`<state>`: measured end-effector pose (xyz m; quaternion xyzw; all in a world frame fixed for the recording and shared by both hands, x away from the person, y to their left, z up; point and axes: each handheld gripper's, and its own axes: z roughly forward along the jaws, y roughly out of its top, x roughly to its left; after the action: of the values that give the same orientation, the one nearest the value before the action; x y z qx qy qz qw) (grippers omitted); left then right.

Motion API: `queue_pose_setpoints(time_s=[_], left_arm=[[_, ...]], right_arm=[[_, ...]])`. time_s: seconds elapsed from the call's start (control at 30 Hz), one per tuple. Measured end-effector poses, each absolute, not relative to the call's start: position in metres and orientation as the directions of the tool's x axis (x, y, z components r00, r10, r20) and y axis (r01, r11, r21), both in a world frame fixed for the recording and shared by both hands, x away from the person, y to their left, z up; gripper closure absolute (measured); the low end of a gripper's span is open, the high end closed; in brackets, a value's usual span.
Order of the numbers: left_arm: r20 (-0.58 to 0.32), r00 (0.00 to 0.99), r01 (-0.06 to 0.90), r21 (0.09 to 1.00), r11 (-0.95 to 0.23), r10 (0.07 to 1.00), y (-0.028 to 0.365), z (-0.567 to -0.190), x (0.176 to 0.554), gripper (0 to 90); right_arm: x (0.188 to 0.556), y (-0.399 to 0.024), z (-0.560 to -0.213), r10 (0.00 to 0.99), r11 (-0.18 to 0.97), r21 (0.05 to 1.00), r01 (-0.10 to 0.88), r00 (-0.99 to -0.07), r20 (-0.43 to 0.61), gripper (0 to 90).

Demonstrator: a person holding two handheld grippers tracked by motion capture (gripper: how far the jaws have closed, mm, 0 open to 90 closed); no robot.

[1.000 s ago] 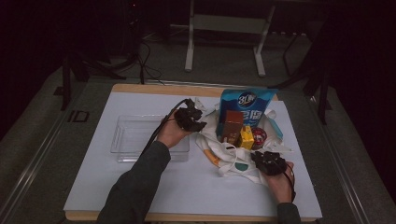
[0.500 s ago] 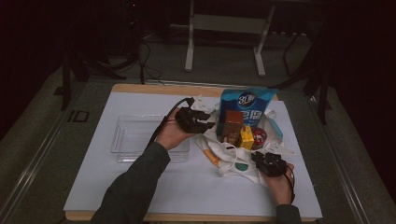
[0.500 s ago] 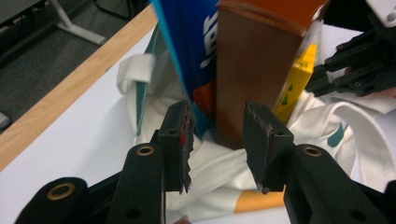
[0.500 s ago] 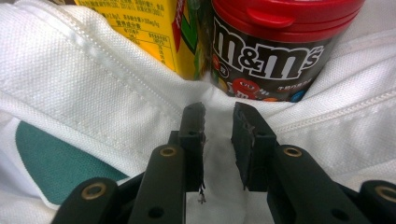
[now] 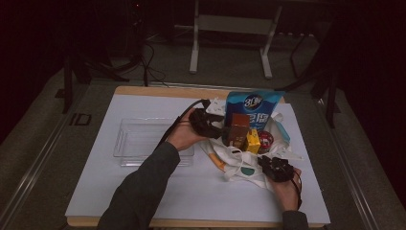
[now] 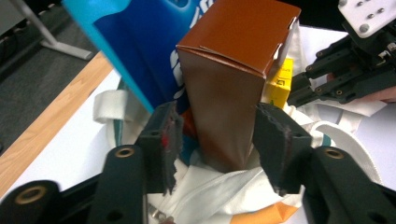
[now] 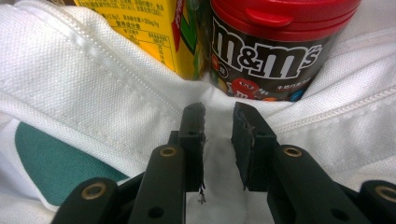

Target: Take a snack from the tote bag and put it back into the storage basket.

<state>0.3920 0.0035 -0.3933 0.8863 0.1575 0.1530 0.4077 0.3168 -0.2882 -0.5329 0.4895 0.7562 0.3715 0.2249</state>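
your left tool (image 6: pixel 215 140) has just been opening, pads apart beside the tall brown box (image 6: pixel 233 84) standing in the white bag (image 6: pixel 224 196). your right tool (image 7: pixel 218 135) pinches the bag's cloth.

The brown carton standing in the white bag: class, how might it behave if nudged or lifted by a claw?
The brown carton is tall and narrow, so it probably tips easily. Its folded card walls look thin and may dent under pressure. The soft white bag beneath gives little steady footing, so it could lean against the blue pouch.
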Motion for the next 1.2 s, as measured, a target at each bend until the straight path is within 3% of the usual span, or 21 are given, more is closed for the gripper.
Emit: queue_pose_setpoints(time_s=[0.07, 0.57, 1.03, 1.2], left_arm=[[0.136, 0.907, 0.155, 0.771, -0.617, 0.398, 0.002, -0.394, 0.395, 41.7], [0.102, 0.945, 0.118, 0.782, -0.613, 0.312, -0.005, -0.393, 0.398, 27.2], [0.073, 0.962, 0.12, 0.752, -0.648, 0.263, -0.026, -0.393, 0.417, 21.0], [0.088, 0.958, 0.12, 0.74, -0.662, 0.272, -0.035, -0.396, 0.421, 25.4]], right_arm=[[0.317, -0.288, -0.533, 0.908, 0.243, 0.783, 0.573, -0.418, 0.025, 73.9], [0.317, -0.289, -0.533, 0.908, 0.237, 0.785, 0.573, -0.419, 0.032, 73.9], [0.317, -0.29, -0.533, 0.906, 0.227, 0.784, 0.578, -0.42, 0.048, 73.6], [0.318, -0.29, -0.533, 0.906, 0.226, 0.784, 0.579, -0.421, 0.05, 73.6]])
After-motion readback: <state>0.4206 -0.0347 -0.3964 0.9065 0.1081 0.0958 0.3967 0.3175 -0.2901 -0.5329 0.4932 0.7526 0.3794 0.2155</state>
